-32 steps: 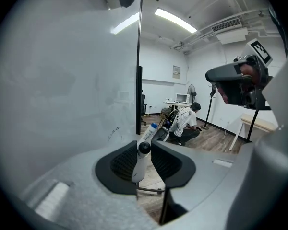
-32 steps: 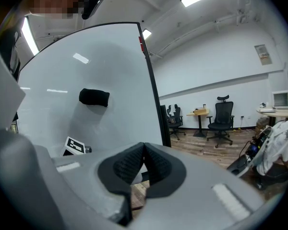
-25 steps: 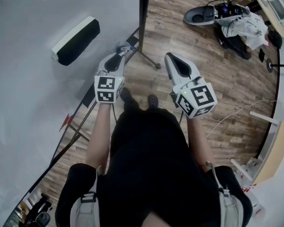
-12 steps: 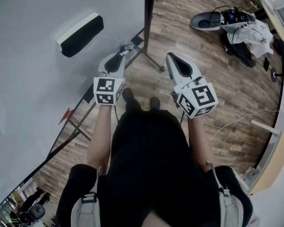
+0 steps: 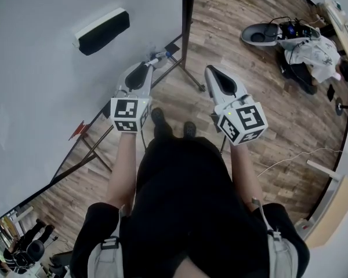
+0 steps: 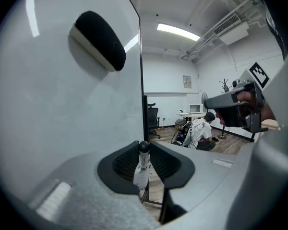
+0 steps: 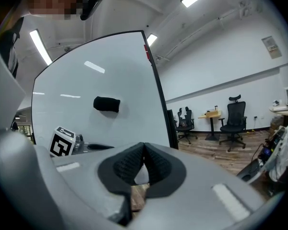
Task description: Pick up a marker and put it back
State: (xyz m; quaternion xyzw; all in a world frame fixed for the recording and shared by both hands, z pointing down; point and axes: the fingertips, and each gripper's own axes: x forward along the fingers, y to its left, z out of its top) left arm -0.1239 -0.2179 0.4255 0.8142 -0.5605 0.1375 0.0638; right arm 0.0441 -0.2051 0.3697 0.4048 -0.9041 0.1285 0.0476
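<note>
My left gripper (image 6: 144, 150) is shut on a white marker (image 6: 142, 166) with a dark cap, which stands upright between the pads. In the head view the marker (image 5: 158, 56) pokes out past the left gripper (image 5: 144, 68) toward the whiteboard (image 5: 40, 68). A black-and-white eraser (image 5: 102, 30) sticks to the whiteboard up and left of that gripper; it shows too in the left gripper view, the eraser (image 6: 98, 40) high on the board. My right gripper (image 5: 211, 73) is beside the left one over the floor, its jaws shut with nothing between them (image 7: 143, 150).
The whiteboard's black stand legs (image 5: 182, 68) spread on the wooden floor just ahead of both grippers. A person (image 5: 313, 48) crouches by equipment at the far right. Office chairs (image 7: 233, 123) and a small table stand further back.
Both grippers have stayed nearly in place, the left still holding the marker. The view has shifted slightly, so the eraser and board edge sit further right and up.
</note>
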